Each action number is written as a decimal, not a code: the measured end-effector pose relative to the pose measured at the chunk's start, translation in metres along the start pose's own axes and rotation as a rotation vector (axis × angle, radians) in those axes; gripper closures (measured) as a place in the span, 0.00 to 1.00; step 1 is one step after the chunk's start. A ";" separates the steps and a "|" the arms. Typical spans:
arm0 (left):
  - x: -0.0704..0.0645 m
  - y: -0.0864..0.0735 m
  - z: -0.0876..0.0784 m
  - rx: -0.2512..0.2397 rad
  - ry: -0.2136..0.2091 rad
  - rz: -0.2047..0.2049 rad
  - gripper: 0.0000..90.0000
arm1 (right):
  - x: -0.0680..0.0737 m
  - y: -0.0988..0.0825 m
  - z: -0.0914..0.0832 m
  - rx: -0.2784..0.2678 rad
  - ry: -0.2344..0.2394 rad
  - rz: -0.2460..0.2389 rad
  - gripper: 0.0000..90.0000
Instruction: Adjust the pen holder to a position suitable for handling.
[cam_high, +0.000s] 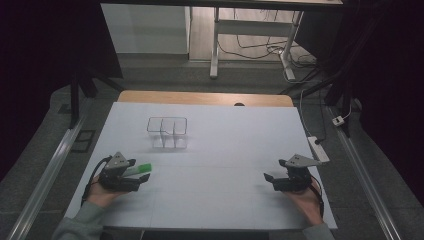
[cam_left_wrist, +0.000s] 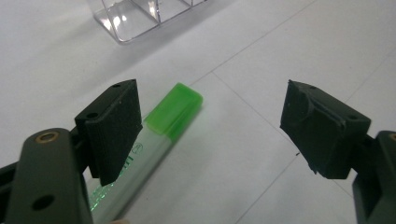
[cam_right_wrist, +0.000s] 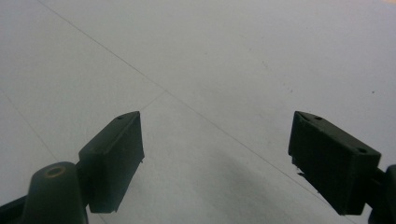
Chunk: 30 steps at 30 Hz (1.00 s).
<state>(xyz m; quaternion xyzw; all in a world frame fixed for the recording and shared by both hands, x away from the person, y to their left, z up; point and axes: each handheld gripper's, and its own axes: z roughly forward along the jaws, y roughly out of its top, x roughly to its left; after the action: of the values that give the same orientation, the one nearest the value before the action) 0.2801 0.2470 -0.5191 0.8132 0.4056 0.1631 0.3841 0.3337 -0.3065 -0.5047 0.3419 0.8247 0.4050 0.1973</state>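
Observation:
A highlighter pen with a green cap (cam_left_wrist: 173, 112) and a pale barrel lies on the white table sheet (cam_high: 215, 150) at the front left (cam_high: 138, 169). My left gripper (cam_high: 142, 177) stands open around it; in the left gripper view (cam_left_wrist: 210, 126) the pen runs beside the left jaw and partly under it, while the right jaw stands well apart. My right gripper (cam_high: 270, 180) is open at the front right, and its own view (cam_right_wrist: 217, 154) has bare sheet between the jaws. A clear plastic organiser with compartments (cam_high: 167, 131) stands mid-table (cam_left_wrist: 135, 16).
The sheet covers a wooden table (cam_high: 205, 97), whose far edge shows past it. A white power strip (cam_high: 318, 148) and cables lie at the table's right edge. Metal rails (cam_high: 47, 175) run along both sides; a desk frame (cam_high: 250, 35) stands beyond.

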 end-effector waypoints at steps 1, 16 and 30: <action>0.000 0.000 0.000 0.000 0.000 0.000 0.23 | 0.000 0.000 0.000 0.000 0.000 0.000 0.19; 0.008 0.007 0.003 0.011 0.052 -0.013 0.24 | 0.001 -0.001 0.000 -0.006 -0.009 -0.006 0.19; 0.030 0.017 0.010 0.010 0.095 -0.038 0.24 | 0.000 -0.002 0.001 -0.014 -0.007 0.004 0.19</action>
<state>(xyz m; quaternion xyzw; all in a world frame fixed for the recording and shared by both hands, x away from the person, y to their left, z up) 0.3133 0.2592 -0.5138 0.7986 0.4396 0.1920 0.3634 0.3330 -0.3066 -0.5064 0.3436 0.8204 0.4101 0.2018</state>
